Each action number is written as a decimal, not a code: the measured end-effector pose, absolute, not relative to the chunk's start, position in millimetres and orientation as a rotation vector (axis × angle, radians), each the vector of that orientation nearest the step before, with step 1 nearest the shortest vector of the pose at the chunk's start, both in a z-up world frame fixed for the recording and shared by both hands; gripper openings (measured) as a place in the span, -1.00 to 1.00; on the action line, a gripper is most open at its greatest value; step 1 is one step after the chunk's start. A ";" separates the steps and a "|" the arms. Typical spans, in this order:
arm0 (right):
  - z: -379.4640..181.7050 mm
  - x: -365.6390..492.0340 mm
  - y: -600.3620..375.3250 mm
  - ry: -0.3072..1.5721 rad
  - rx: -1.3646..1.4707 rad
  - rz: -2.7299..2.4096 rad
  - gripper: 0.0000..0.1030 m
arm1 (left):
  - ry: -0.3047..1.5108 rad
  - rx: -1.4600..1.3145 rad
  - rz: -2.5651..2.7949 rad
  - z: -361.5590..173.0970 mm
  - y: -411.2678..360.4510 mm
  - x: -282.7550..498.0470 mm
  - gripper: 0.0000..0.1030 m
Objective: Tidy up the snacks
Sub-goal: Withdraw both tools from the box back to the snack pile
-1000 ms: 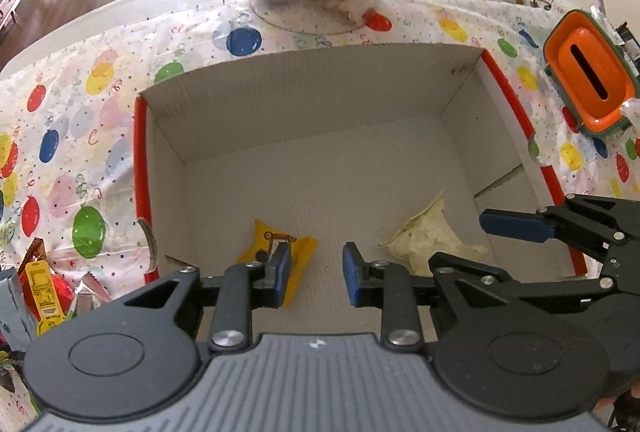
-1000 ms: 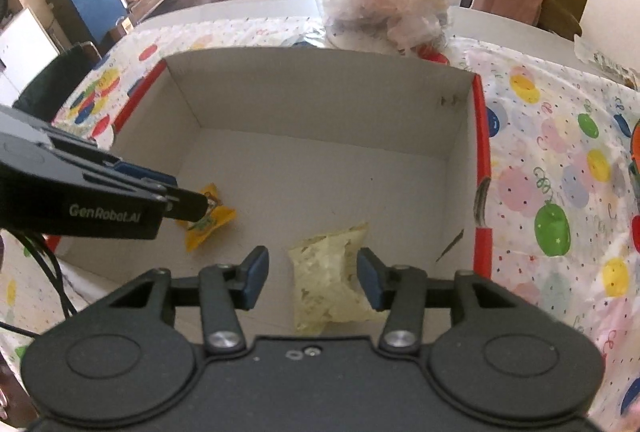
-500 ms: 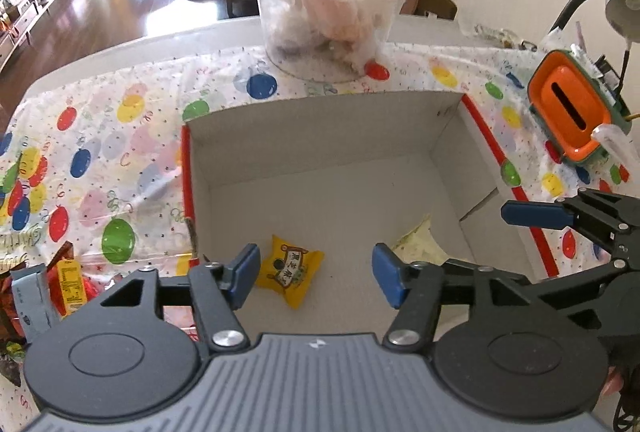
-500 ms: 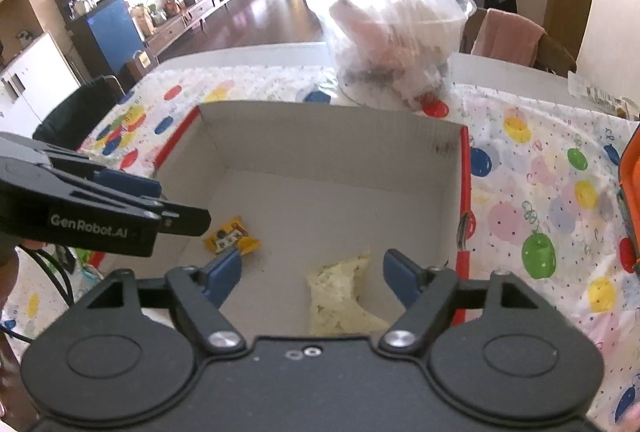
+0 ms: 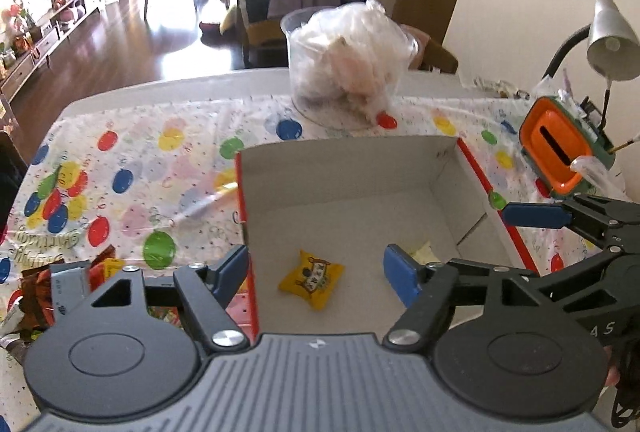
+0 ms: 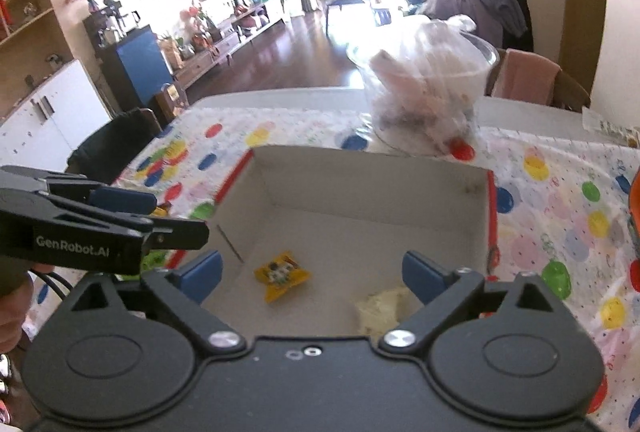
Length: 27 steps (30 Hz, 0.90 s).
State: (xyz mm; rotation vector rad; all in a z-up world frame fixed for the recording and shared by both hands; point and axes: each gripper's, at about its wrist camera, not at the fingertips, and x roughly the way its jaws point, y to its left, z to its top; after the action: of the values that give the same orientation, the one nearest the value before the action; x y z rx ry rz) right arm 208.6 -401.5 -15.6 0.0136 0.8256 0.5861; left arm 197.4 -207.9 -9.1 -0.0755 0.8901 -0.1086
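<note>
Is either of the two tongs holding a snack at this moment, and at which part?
Nothing is held. Both the left tongs and right tongs are opening and empty; the yellow packet and pale packet lie in the box.

Black gripper (image 5: 316, 270) frames, blue pads (image 5: 400, 272), silver screws, "GenRobot.AI" mark.

left tool (image 5: 316, 272): jaws opening, empty | right tool (image 6: 312, 270): jaws opening, empty
</note>
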 end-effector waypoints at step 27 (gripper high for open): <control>-24.5 135.8 -249.4 0.819 0.006 0.668 1.00 | 0.768 -0.067 -0.072 -18.0 -32.4 91.1 0.64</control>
State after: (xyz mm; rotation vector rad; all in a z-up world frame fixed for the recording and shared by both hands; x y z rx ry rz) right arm 135.8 -249.4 -24.5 0.0057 0.8193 0.6678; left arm 91.1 -32.4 -18.0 -0.0669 0.7678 -0.0719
